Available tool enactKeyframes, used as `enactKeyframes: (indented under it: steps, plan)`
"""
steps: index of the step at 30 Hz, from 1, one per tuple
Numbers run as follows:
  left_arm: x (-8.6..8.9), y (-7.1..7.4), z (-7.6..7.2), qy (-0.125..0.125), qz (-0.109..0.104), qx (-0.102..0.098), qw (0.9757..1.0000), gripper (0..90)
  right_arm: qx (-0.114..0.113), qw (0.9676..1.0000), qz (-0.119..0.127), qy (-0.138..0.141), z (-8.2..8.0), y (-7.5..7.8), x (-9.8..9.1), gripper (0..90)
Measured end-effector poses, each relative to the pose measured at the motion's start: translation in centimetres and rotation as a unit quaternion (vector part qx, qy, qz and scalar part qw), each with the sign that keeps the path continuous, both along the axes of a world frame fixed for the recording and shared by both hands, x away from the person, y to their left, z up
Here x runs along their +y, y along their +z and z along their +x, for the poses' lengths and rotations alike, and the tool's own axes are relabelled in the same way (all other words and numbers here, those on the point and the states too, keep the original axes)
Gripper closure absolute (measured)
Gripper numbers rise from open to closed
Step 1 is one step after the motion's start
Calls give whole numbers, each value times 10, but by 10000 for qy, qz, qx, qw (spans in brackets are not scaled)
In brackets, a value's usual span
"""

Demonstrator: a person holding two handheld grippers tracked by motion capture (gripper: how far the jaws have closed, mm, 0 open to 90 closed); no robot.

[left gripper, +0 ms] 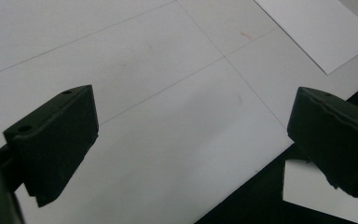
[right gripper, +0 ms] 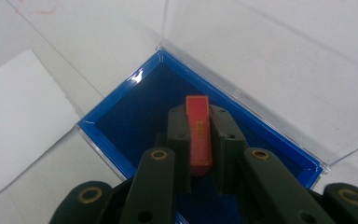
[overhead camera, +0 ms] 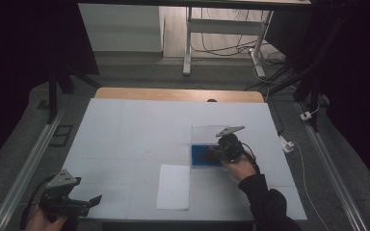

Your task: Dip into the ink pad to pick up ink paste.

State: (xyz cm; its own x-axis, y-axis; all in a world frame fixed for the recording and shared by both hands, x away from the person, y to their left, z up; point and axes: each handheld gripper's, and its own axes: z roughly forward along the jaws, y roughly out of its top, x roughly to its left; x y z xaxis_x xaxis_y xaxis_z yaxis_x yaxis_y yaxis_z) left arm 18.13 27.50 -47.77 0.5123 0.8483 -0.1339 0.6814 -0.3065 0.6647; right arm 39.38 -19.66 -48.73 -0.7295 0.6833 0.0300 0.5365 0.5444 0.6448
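Red card (right gripper: 199,135) pinched upright between my right gripper's (right gripper: 199,140) closed jaws, over the blue-lined clear case (right gripper: 121,123), lid swung back for access | left of case: white paper sheet (overhead camera: 173,186) lying flat | far left: my left gripper (overhead camera: 79,204) parked wide open, empty, out of the way

Dim room, grey floor (overhead camera: 139,77), white desk frame (overhead camera: 221,29)

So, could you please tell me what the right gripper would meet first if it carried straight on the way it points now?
Most likely the dark blue lining of the blue-rimmed box. The right gripper, shut on a flat red card with gold print, points down into it, though the remaining gap is hard to judge.
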Motion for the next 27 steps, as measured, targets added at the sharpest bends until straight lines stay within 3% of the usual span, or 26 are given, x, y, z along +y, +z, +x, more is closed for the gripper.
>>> enactKeyframes:
  steps: [5, 15, 20, 27]
  plan:
    - [0, 0, 0, 4, 4, -4, 10000, 22, 47, 10000, 61, -6, 2, 0, -2, 803]
    - [0, 0, 0, 7, -4, -3, 10000, 22, -207, 9994, -271, 100, -5, 4, 5, 795]
    - [0, 0, 0, 8, -4, 0, 10000, 22, -440, 9990, 9, 39, -8, 17, 0, 794]
    - [0, 0, 0, 12, 1, 2, 10000, 23, -456, 9989, 126, -8, -8, 23, -4, 794]
